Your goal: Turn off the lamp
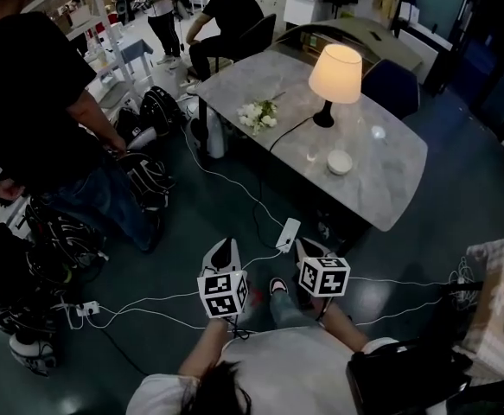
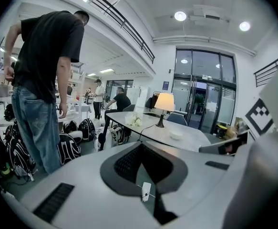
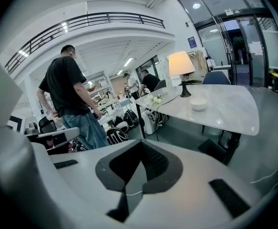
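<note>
Currently both grippers sit low in the head view, over the floor and well apart from the surface. Left gripper (image 1: pixel 225 245): jaws together, nothing between them. Right gripper (image 1: pixel 304 247): jaws together, likewise empty. A white power strip (image 1: pixel 288 233) lies on the floor just ahead, between the two tips, with cables trailing from it. Beyond it, the grey surface (image 1: pixel 390 171) carries a white bowl (image 1: pixel 339 162) near its front edge and white flowers (image 1: pixel 258 115) to the left. The lamp (image 1: pixel 335 78) stands further back, upright, shade glowing, its black cord (image 1: pixel 288 130) running to the near edge. A person in a black shirt (image 1: pixel 27 85) stands far left, with bags (image 1: pixel 148 180) on the floor beside.
</note>
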The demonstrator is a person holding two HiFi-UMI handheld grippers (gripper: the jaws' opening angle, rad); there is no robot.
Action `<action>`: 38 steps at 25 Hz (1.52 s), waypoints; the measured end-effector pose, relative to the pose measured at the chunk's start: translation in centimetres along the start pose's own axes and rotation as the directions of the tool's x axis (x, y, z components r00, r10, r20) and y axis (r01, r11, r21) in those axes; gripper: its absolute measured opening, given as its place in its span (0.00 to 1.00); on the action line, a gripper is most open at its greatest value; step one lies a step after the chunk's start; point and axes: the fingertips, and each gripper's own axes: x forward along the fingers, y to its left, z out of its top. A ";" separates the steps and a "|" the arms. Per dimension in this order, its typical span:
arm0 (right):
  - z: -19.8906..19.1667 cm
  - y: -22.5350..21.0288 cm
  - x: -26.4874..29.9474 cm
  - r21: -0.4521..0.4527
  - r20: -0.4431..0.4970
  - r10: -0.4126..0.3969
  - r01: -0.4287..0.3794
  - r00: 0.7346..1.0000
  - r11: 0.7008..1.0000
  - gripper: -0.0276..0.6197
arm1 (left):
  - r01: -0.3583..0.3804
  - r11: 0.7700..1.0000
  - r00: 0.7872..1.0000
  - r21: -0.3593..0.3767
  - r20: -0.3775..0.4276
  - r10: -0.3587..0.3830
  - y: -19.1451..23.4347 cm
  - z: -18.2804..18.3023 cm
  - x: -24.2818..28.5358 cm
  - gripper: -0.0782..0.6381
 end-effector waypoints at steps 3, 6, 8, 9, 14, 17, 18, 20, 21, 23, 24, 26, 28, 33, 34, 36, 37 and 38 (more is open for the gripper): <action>1.6 -0.5 1.9 -0.010 -0.016 0.012 -0.012 1.000 1.000 0.04 | -0.009 1.000 1.000 -0.006 -0.001 0.009 0.3 1.1 2.2 0.10; 3.0 -1.2 3.7 -0.029 -0.040 0.024 -0.026 0.999 0.999 0.04 | -0.020 1.000 1.000 -0.023 -0.003 0.020 0.4 1.8 4.4 0.10; 3.9 -1.8 5.0 -0.039 -0.055 0.031 -0.033 0.998 0.999 0.04 | -0.030 0.999 1.000 -0.037 -0.006 0.030 0.5 2.0 5.9 0.10; 4.4 -2.1 5.7 -0.044 -0.062 0.034 -0.037 0.998 0.998 0.04 | -0.035 0.998 0.999 -0.043 -0.009 0.035 0.6 2.1 6.7 0.10; 6.8 -3.4 8.8 -0.056 -0.088 0.055 -0.060 0.995 0.997 0.04 | -0.066 0.995 0.998 -0.072 -0.026 0.064 1.0 2.7 10.2 0.10; 7.9 -4.1 10.4 -0.062 -0.102 0.074 -0.080 0.992 0.995 0.04 | -0.080 0.994 0.996 -0.077 -0.033 0.077 1.0 3.2 12.2 0.10; 8.2 -4.3 11.0 -0.063 -0.106 0.082 -0.089 0.991 0.994 0.04 | -0.083 0.994 0.996 -0.077 -0.033 0.081 1.0 3.4 12.9 0.10; 8.8 -4.5 12.2 -0.059 -0.112 0.105 -0.113 0.988 0.992 0.04 | -0.088 0.993 0.996 -0.074 -0.035 0.085 0.9 3.8 14.3 0.10; 9.1 -4.6 12.8 -0.058 -0.114 0.117 -0.125 0.986 0.991 0.04 | -0.090 0.993 0.996 -0.071 -0.035 0.087 0.8 3.9 15.0 0.10; 9.7 -4.7 13.8 -0.060 -0.120 0.137 -0.145 0.983 0.988 0.04 | -0.095 0.993 0.995 -0.066 -0.036 0.093 0.7 4.3 16.2 0.10; 10.0 -4.9 14.2 -0.062 -0.124 0.144 -0.153 0.982 0.986 0.04 | -0.098 0.993 0.995 -0.064 -0.036 0.096 0.6 4.6 16.8 0.10; 10.6 -5.1 15.1 -0.063 -0.130 0.158 -0.167 0.979 0.984 0.04 | -0.105 0.993 0.994 -0.060 -0.037 0.103 0.5 5.0 17.8 0.10; 11.0 -5.2 16.0 -0.061 -0.137 0.171 -0.181 0.976 0.982 0.04 | -0.112 0.992 0.993 -0.056 -0.042 0.109 0.6 5.3 18.7 0.10; 12.3 -5.7 17.8 -0.057 -0.155 0.203 -0.214 0.967 0.975 0.04 | -0.129 0.990 0.990 -0.051 -0.064 0.126 0.5 5.9 20.7 0.10; 12.4 -5.8 18.0 -0.055 -0.156 0.208 -0.218 0.966 0.974 0.04 | -0.130 0.990 0.990 -0.047 -0.069 0.126 0.5 5.9 20.9 0.10; 12.5 -6.3 18.5 -0.046 -0.154 0.210 -0.220 0.965 0.974 0.04 | -0.127 0.991 0.989 -0.035 -0.076 0.124 0.3 5.9 21.4 0.10; 12.5 -6.5 18.7 -0.038 -0.152 0.209 -0.217 0.966 0.976 0.04 | -0.125 0.992 0.989 -0.027 -0.079 0.122 0.3 5.9 21.5 0.10; 12.5 -6.8 19.0 -0.026 -0.150 0.206 -0.212 0.967 0.977 0.04 | -0.124 0.992 0.989 -0.018 -0.080 0.122 0.3 5.9 21.7 0.10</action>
